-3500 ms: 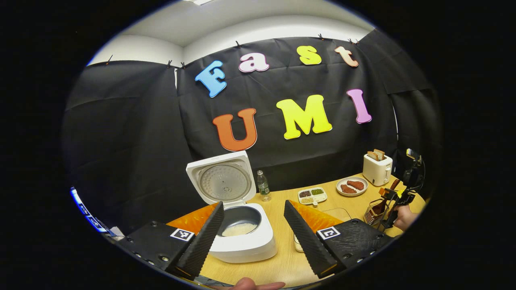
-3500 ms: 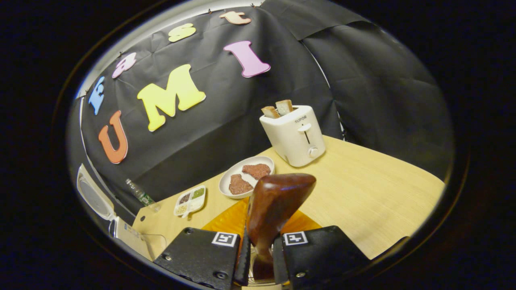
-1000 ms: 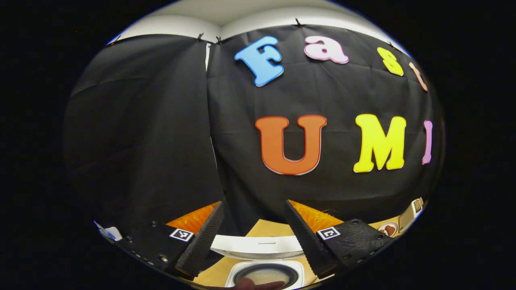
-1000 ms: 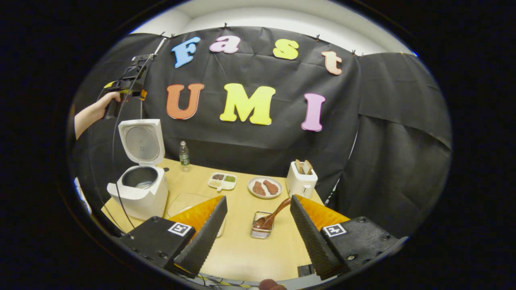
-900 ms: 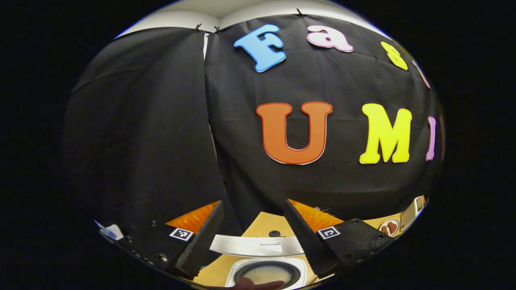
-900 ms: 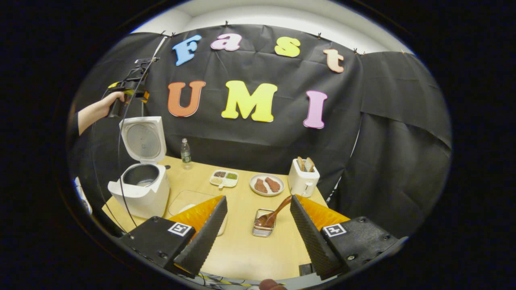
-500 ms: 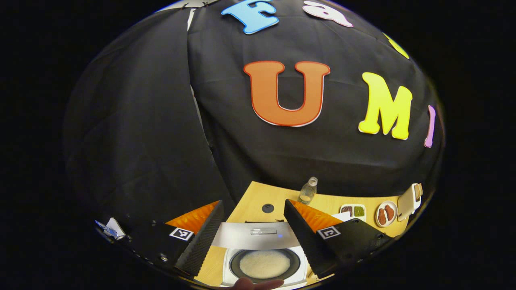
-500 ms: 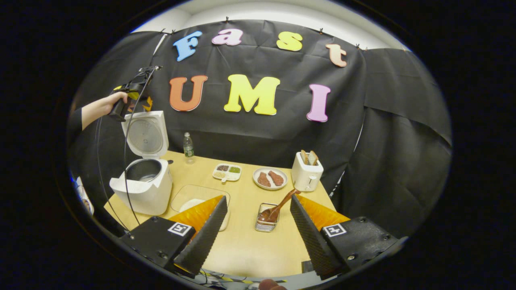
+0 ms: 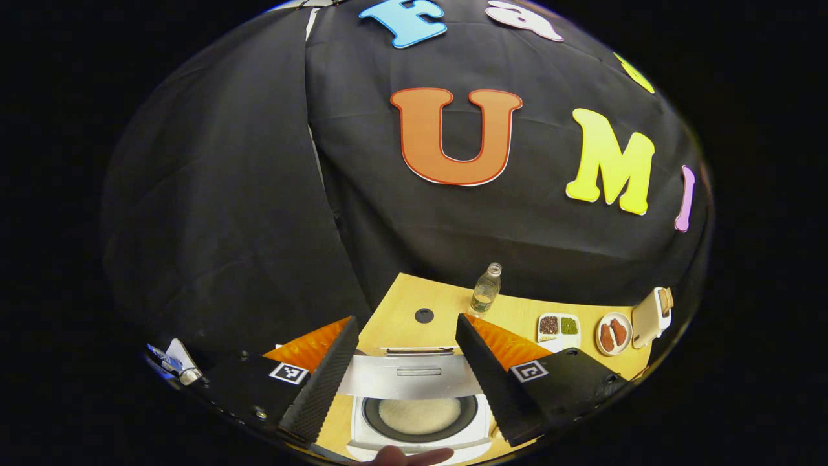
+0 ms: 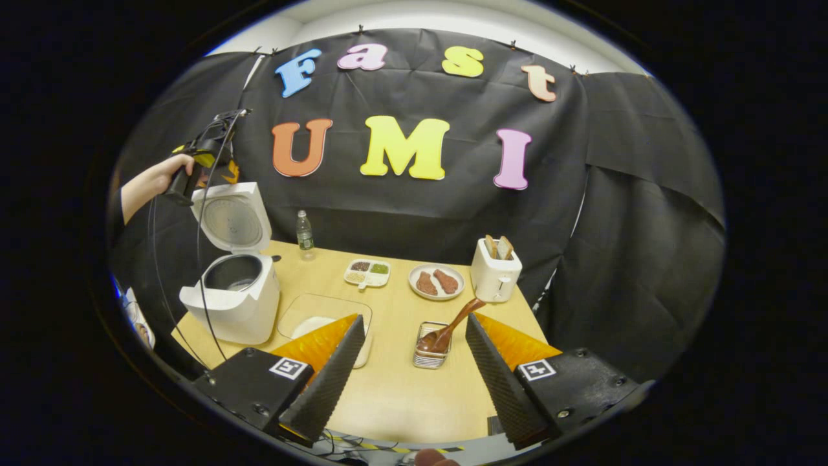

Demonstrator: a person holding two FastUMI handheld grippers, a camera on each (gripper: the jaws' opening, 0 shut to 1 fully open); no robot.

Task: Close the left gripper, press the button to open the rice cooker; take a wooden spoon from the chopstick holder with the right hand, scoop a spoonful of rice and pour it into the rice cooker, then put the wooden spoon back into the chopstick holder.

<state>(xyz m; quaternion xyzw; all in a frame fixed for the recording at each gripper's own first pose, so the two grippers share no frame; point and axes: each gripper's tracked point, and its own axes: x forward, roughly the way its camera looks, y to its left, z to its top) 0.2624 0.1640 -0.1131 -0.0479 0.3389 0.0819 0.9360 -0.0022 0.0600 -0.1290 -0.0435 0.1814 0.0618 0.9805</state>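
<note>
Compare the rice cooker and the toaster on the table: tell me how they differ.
The rice cooker stands at the table's left end, the toaster toward the far right. The rice cooker's lid is swung up and its pot is open, with rice in it in the left gripper view; the toaster has no lid, and two bread slices stick up from its slots. The rice cooker looks wider and squatter than the toaster. Both are white countertop appliances.

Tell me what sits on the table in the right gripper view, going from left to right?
White rice cooker with its lid up → clear plastic bottle → white divided dish of grains → metal wire holder with the wooden spoon → white plate of brown meat pieces → white toaster holding bread.
</note>
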